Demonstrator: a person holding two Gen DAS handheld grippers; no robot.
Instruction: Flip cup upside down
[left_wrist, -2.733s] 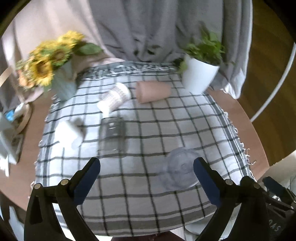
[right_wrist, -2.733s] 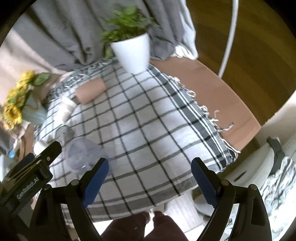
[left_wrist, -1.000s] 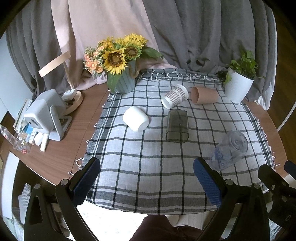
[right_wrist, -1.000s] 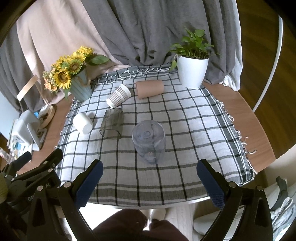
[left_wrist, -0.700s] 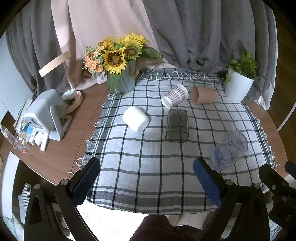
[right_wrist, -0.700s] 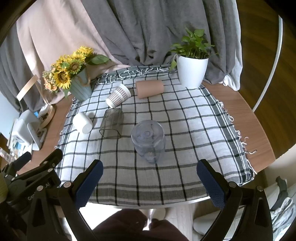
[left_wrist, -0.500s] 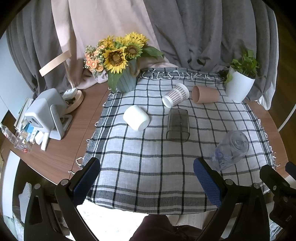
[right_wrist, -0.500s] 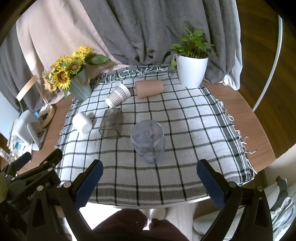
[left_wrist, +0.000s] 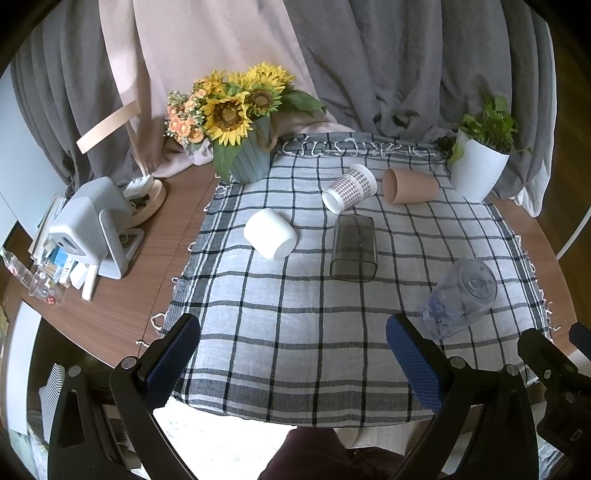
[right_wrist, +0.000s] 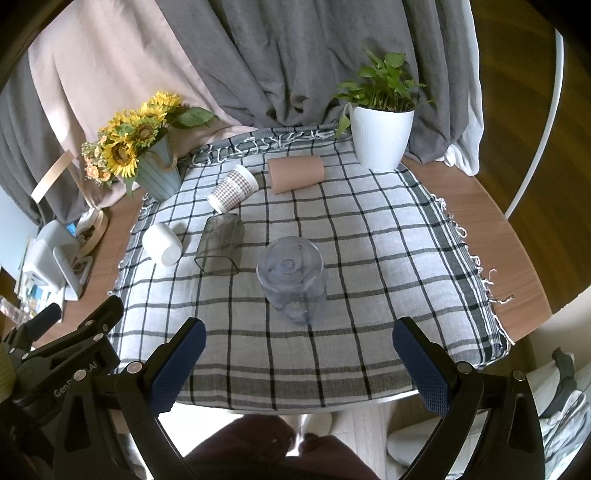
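Observation:
Several cups are on a checked cloth (left_wrist: 295, 325). A clear plastic cup (right_wrist: 291, 278) stands upside down near the front; it also shows at the right in the left wrist view (left_wrist: 461, 297). A smoky square cup (left_wrist: 354, 248) (right_wrist: 221, 249), a white cup (left_wrist: 270, 238) (right_wrist: 162, 243), a patterned paper cup (left_wrist: 349, 188) (right_wrist: 232, 192) and a tan cup (left_wrist: 410, 185) (right_wrist: 295, 173) lie on their sides farther back. My left gripper (left_wrist: 293, 363) and right gripper (right_wrist: 299, 365) are open and empty, held back above the table's near edge.
A sunflower vase (left_wrist: 247, 162) (right_wrist: 159, 173) stands at the cloth's back left corner. A white plant pot (left_wrist: 478, 173) (right_wrist: 380, 136) stands at the back right. A white device (left_wrist: 92, 229) and clutter sit on the wooden table at the left. Grey curtains hang behind.
Since 2.7 s ago both grippers have pulled back and up from the cloth. Over the last second nothing has visibly changed.

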